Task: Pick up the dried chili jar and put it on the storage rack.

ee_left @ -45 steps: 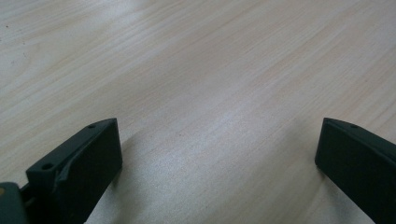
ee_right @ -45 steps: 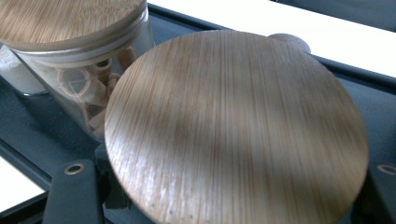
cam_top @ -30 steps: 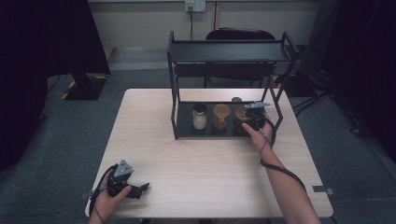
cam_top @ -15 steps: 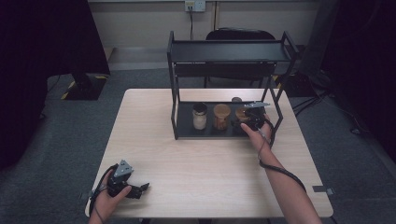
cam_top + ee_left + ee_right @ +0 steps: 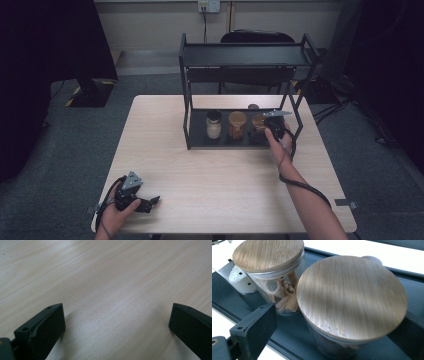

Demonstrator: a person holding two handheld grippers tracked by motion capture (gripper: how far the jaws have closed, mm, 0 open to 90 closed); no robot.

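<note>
A: Grey carpet all round, pale wooden counter (image 5: pixel 225 165) in the middle, seen from the high view. On the far half, a black two-tier rack (image 5: pixel 245 55).

B: And on the rack's lower tray?

A: Three jars in a row: a white-filled jar (image 5: pixel 214 125) at the left, a cinnamon jar (image 5: pixel 237 125) in the middle, a dark jar (image 5: pixel 259 123) at the right. Right tool (image 5: pixel 272 131) up against that dark jar, right hand (image 5: pixel 280 145) behind it on the tray's front edge. Left tool (image 5: pixel 142 202) low at the counter's near left corner, well apart from the rack, resting in the left hand (image 5: pixel 117 212).

B: From the left gripper view?

A: Bare wood grain, nothing else. Both jaws standing wide apart, nothing between them.

B: And the right gripper view?

A: Close on the dark jar (image 5: pixel 347 315), upright on the black tray, wide bamboo lid on top. Just behind it and touching or nearly so, the cinnamon jar (image 5: pixel 277 277), bark curls visible through the glass. Farther back, a corner of the white-filled jar (image 5: pixel 239 280).

B: Tool clamped on the jar?

A: No. Jaws just been opening, now spread wide. Jar sitting between them, left jaw clear of the glass with tray showing in the gap; right jaw largely hidden behind the lid.
</note>
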